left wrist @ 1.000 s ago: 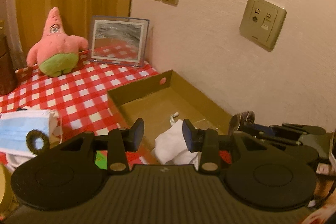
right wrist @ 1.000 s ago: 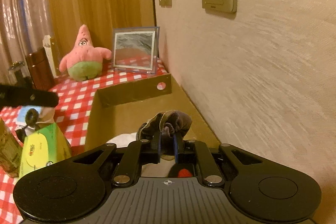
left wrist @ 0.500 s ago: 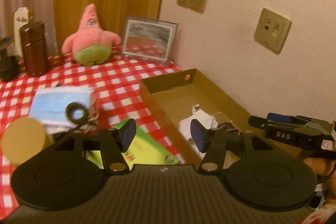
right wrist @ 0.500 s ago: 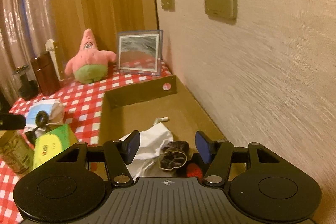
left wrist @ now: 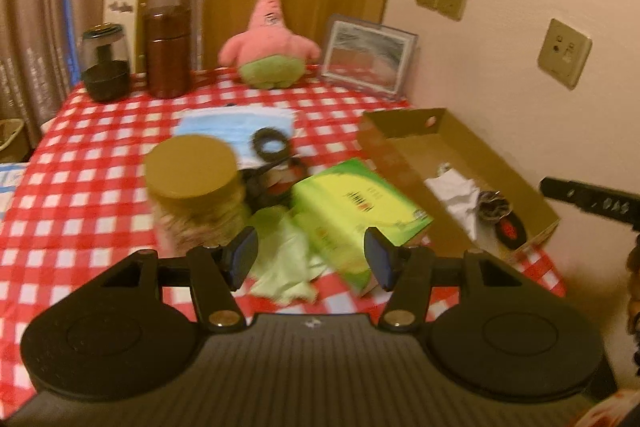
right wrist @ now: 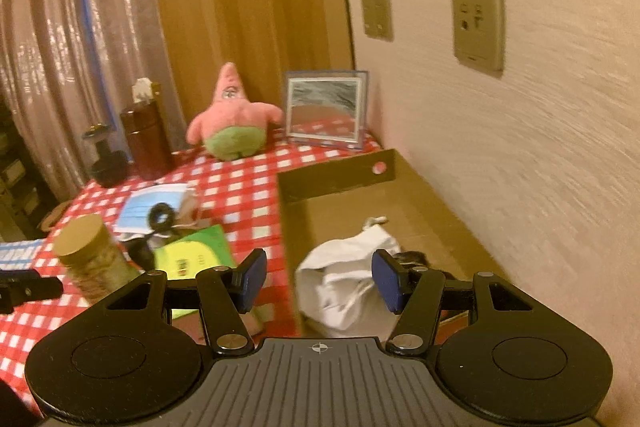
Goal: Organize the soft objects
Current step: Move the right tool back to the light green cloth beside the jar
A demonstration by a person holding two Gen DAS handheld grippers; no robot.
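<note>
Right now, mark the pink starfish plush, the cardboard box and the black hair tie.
pink starfish plush point(left wrist: 269, 47), left wrist view, its pink body.
cardboard box point(right wrist: 336, 179), right wrist view, far wall.
black hair tie point(left wrist: 270, 143), left wrist view, its ring.

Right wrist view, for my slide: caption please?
Open right gripper above cardboard box holding white cloth.

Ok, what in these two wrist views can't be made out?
- Dark crumpled soft item in the brown cardboard tray: too blurred to identify in the left wrist view; the right gripper's finger mostly hides it in the right wrist view.
- Print on the green tissue pack: motion-blurred.
- Dark things behind the gold-lidded jar: partly hidden by the jar and pack.
- Right gripper in the left view: cut off by the edge.
</note>
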